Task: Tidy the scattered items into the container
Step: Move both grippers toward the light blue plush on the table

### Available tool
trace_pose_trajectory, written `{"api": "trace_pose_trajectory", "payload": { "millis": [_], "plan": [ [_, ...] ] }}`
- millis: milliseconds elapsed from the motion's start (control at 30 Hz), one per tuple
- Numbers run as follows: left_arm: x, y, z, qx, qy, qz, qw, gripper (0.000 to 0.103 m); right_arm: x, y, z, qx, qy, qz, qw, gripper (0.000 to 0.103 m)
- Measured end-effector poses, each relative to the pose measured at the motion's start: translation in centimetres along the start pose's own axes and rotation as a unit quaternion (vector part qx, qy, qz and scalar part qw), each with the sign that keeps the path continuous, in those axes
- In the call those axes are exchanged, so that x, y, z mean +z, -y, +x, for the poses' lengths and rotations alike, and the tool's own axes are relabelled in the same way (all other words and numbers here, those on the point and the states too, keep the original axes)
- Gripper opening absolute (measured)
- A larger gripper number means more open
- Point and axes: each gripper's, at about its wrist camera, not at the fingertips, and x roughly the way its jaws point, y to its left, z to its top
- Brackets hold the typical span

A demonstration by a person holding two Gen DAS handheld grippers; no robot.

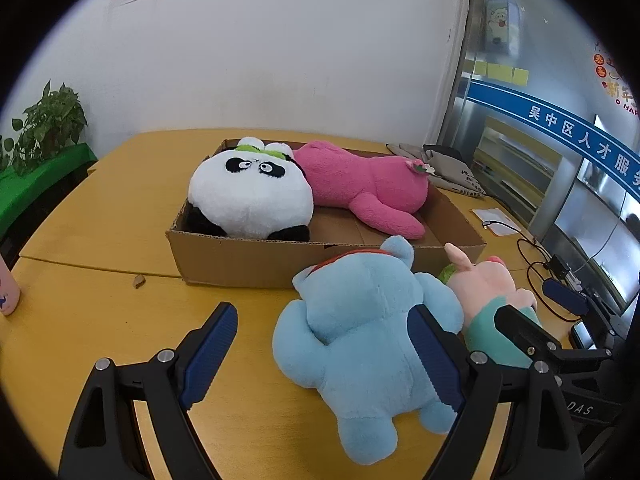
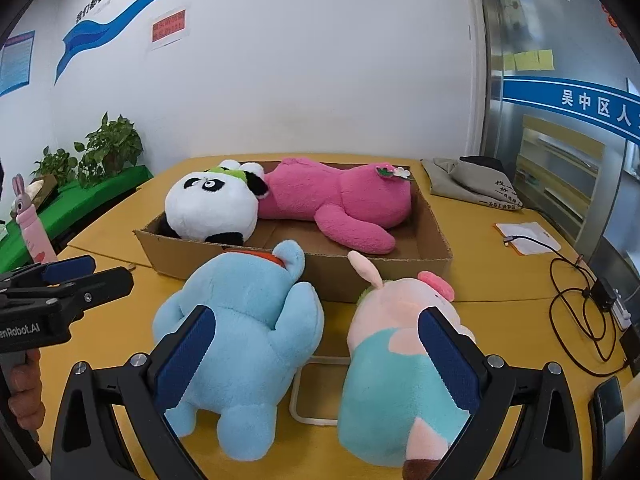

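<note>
**Approaching two plush toys before the box**

Nearest, the left gripper [image 1: 324, 356] and right gripper [image 2: 316, 356] both stand wide, holding nothing. The blue plush [image 2: 244, 332] and pink-and-teal plush [image 2: 400, 364] lie side by side on the table [image 1: 120, 208]. Beyond, the cardboard box [image 2: 320, 276] holds a panda [image 2: 212, 204] and pink plush [image 2: 336, 200]. Risk: a shallow pinch on soft fur may slip; crowded contents may block placement.

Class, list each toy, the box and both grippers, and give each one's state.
Panda plush: lying in the box.
Pink plush: lying in the box.
Blue plush: on the table, outside the box.
Pig plush: on the table, outside the box.
Cardboard box: open-topped, partly filled.
Left gripper: jaws open.
Right gripper: jaws open.
</note>
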Motion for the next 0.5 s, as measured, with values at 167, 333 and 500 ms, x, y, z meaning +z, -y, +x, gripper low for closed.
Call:
{"api": "trace_pose_trajectory", "payload": {
  "millis": [167,333,500],
  "plan": [
    [-0.1,-0.8,0.7,-0.030,-0.025,-0.022,0.9990,0.087,-1.0,-3.3,-0.6,0.055,0.012,-0.085,0.995,0.103],
    [-0.1,-1.1,1.9,-0.074,-0.053,-0.018,0.9957,0.087,-3.3,-8.1,-1.1,0.096,0.036,-0.216,0.971,0.103],
    [-0.4,-1.1,3.9,-0.128,-0.090,-0.006,0.9877,0.087,-4.4,-10.0,-0.2,0.099,0.027,-0.316,0.943,0.103]
  ]
}}
